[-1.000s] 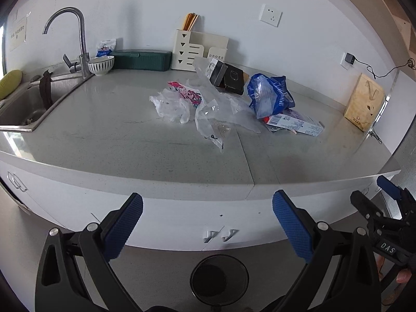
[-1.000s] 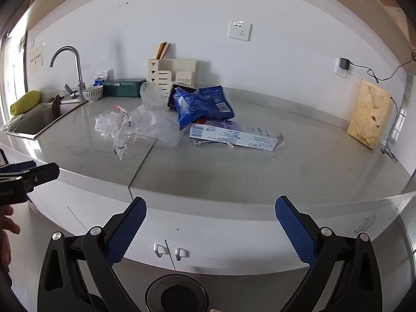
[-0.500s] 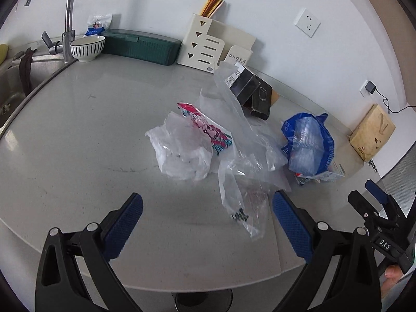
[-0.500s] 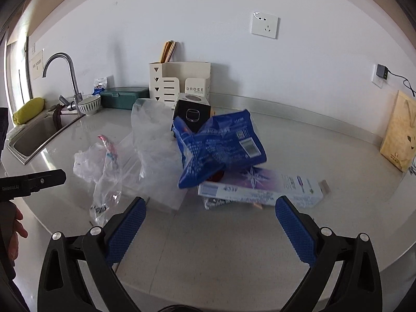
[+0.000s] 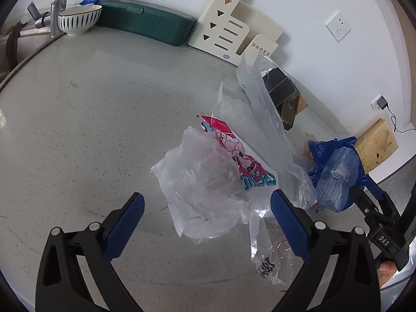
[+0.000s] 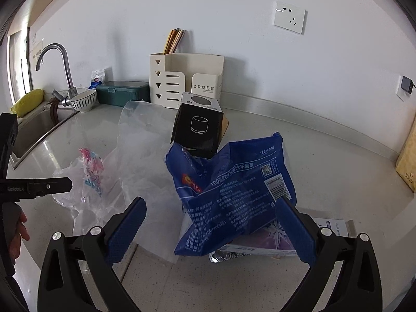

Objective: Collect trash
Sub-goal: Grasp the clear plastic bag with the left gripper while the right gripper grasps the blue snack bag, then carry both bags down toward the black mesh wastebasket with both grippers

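Two claws gape wide, both empty. My left claw (image 5: 205, 206) faces the crumpled clear bag (image 5: 202, 189) dead ahead on the tabletop (image 5: 78, 130); my right claw (image 6: 210, 215) fronts the blue packet (image 6: 234, 189).

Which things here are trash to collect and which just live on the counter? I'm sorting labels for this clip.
Trash: crumpled clear bag, pink printed wrapper, tall clear bag, blue package, flat carton, black box.

Staying: bowl, green container, cream organizer, faucet.
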Demonstrator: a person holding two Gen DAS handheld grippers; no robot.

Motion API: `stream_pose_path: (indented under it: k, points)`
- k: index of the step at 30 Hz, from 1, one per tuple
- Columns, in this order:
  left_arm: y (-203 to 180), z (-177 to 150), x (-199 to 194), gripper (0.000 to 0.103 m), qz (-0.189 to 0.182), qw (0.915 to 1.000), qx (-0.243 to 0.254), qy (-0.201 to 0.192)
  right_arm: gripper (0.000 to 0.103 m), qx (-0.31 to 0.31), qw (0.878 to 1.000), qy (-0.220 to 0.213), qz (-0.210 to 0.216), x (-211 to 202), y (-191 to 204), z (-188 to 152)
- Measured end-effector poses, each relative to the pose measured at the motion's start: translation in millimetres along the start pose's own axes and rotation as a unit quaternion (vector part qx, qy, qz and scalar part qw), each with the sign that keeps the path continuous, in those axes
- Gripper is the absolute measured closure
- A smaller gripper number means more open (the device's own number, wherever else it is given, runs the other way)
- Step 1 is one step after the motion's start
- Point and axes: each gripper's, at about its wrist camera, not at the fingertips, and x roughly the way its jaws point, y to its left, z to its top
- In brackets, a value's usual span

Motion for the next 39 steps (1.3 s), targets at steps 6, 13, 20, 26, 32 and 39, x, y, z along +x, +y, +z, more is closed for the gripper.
stream_pose_path:
  k: [6, 13, 20, 26, 32, 39]
  points:
    - [3.2, 1.7, 5.0, 0.027, -0.002, 1.0000, 0.003, 0.005, 0.047, 0.011, 1.000, 0.026, 0.004, 17.3, -4.2, 4.5]
    - [3.8, 1.1, 2.3, 0.058, -0.009, 0.9999, 0.005, 0.001, 0.065, 0.007, 0.999, 0.038, 0.010, 26.2, -3.8, 4.6]
    - [4.9, -5.6, -11.3, 0.075, 0.003, 0.9996, 0.013, -0.025, 0.085, 0.007, 0.999, 0.030, 0.019, 22.6, -3.3, 4.7]
    - [5.8, -12.1, -30.3, 0.078, -0.004, 0.9987, 0.014, -0.048, 0.092, -0.002, 1.000, 0.001, 0.011, 7.1, 0.1, 3.6]
    - [-0.4, -18.6, -55.0, 0.078, -0.006, 0.9972, 0.021, -0.071, 0.093, -0.015, 0.999, -0.030, 0.007, -22.5, 3.0, 7.9]
    - [-17.7, -38.6, -88.3, 0.078, -0.008, 0.9959, 0.037, -0.082, 0.093, -0.003, 0.999, -0.049, 0.009, -65.6, 7.2, 3.2]
